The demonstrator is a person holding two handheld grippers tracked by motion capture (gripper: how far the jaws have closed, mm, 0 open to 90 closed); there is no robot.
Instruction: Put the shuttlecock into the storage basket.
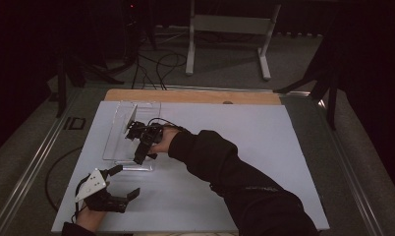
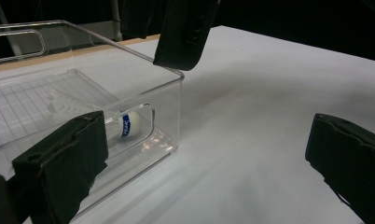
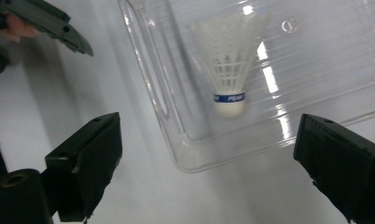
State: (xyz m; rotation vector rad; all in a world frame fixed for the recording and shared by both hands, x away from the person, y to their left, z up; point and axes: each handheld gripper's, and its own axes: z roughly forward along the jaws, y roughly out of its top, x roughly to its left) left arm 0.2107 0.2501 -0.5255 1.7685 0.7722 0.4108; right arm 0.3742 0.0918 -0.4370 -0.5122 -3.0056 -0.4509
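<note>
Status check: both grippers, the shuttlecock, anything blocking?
Right gripper open over the clear bin, nothing between its jaws. Left gripper open, empty, near the bin's end. Shuttlecock lies on the bin floor. Nothing blocking.

A lab or test room, probably — much of it is too dark to tell. A white-topped table (image 1: 264, 147) stands on grey carpet (image 1: 225, 64); beyond the right gripper (image 1: 142, 147), past the table's far edge, loose cables (image 1: 158, 64) trail across the floor beside a white metal stand (image 1: 230, 29) — black curtains close in both sides.
</note>
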